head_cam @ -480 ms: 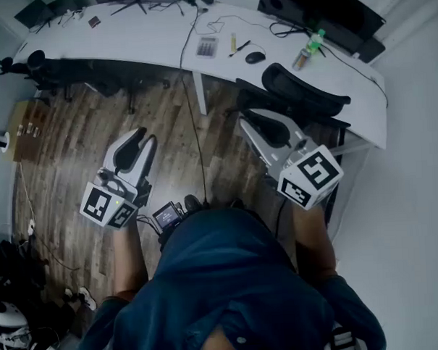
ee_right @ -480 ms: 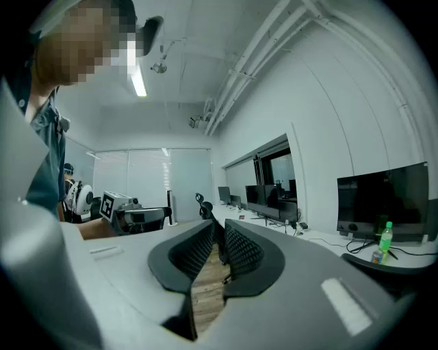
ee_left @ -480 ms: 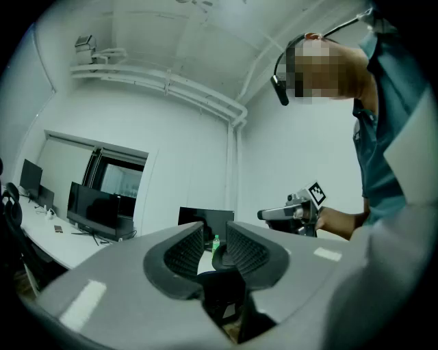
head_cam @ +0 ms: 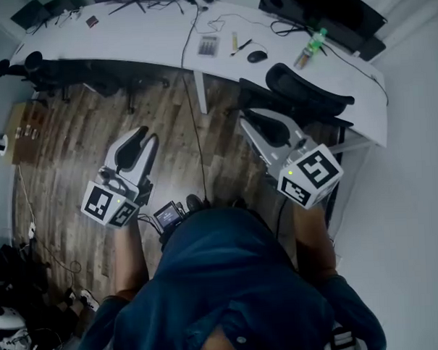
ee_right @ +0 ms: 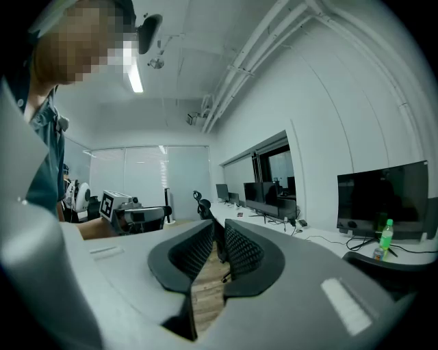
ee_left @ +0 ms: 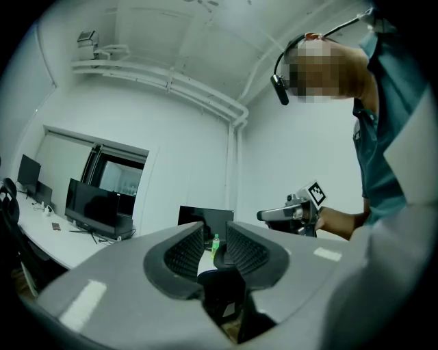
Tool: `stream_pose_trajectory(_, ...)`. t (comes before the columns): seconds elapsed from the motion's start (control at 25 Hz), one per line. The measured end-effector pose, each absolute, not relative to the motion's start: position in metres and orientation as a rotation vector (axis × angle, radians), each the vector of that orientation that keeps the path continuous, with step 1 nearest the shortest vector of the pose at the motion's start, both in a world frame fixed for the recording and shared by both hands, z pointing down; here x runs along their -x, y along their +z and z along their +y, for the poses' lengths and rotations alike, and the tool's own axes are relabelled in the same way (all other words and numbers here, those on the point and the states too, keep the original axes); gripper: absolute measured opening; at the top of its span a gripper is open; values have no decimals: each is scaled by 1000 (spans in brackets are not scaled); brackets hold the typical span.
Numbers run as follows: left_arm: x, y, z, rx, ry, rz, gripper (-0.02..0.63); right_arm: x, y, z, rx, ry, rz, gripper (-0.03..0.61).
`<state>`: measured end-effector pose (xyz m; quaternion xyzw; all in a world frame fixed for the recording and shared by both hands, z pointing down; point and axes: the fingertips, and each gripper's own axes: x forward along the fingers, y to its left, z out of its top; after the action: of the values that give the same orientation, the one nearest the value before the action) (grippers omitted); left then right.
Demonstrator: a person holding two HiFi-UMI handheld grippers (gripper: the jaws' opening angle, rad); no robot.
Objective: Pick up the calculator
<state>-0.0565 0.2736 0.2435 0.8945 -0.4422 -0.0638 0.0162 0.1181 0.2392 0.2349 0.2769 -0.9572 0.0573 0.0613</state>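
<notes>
The calculator (head_cam: 208, 45), a small grey slab with rows of keys, lies on the long white desk (head_cam: 133, 36) far ahead of both grippers. My left gripper (head_cam: 146, 139) hangs over the wooden floor, shut with nothing between its jaws. My right gripper (head_cam: 245, 120) is held near a black office chair (head_cam: 306, 91), also shut and holding nothing. In the left gripper view the left gripper (ee_left: 214, 240) points about level at the room, and the right gripper (ee_left: 291, 213) shows off to the side. The right gripper view shows the right gripper (ee_right: 217, 240) with the left gripper (ee_right: 130, 208) beyond it.
On the desk near the calculator lie pens (head_cam: 239, 45), a black mouse (head_cam: 255, 57) and a green-capped bottle (head_cam: 309, 49). A dark monitor (head_cam: 320, 10) stands at the back right. More black chairs (head_cam: 55, 69) stand at the left. A cable (head_cam: 193, 114) runs down across the floor.
</notes>
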Motion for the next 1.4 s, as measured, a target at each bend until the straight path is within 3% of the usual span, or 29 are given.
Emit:
stream_pose_trajectory(0.24,79,251,265,-2787,-201,-1343,95,-98,236,231,-893,208,-2901,44)
stream_pose_trajectory(0.44,107,256,262,-2795,-217,-1313,95,-71,238,228,-933,249,-2912,103)
stream_pose_trajectory(1.4,134,269,219,-2712,-182,-1395,95,-36,250,166,-821,344,-2944,106)
